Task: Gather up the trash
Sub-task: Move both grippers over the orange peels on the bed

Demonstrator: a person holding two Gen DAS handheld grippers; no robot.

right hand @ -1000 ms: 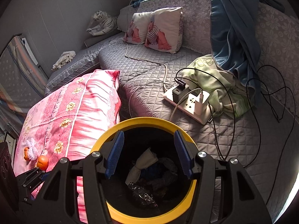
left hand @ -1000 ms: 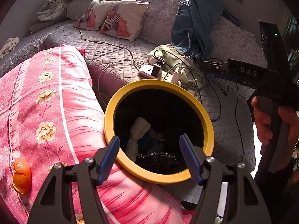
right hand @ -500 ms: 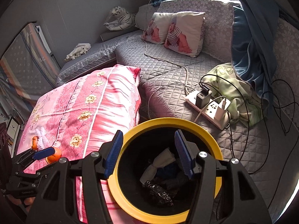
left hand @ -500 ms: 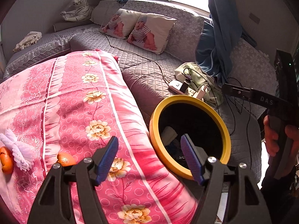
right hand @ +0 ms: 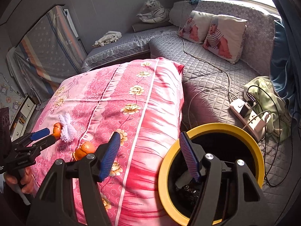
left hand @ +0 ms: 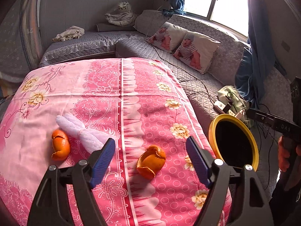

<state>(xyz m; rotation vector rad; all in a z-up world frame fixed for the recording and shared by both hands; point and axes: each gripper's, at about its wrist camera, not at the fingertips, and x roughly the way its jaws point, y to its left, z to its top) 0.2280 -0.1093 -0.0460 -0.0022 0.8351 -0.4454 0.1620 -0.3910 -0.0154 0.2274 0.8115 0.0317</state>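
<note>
Two orange peels lie on the pink floral cover point(left hand: 131, 94): one point(left hand: 151, 161) just ahead of my open, empty left gripper point(left hand: 150, 159), the other point(left hand: 60, 145) further left beside a white foam net point(left hand: 82, 131). The yellow-rimmed black bin point(left hand: 234, 141) stands right of the cover. In the right wrist view my open, empty right gripper point(right hand: 148, 152) hovers over the bin's left rim point(right hand: 210, 173), with dark trash inside. The near peel point(right hand: 84, 149), the foam net point(right hand: 67, 128) and the left gripper point(right hand: 39, 133) show at the left.
A grey quilted sofa point(right hand: 207, 79) wraps around behind, with two baby-print pillows point(right hand: 223, 35), a power strip point(right hand: 248, 114) with cables, a green cloth point(right hand: 269, 101), a blue curtain point(left hand: 257, 47) and a toy tiger point(left hand: 122, 16).
My left gripper has swung left, away from the bin and out over the pink cover, bringing the peels and foam net into view. My right gripper has shifted slightly left over the bin's rim.
</note>
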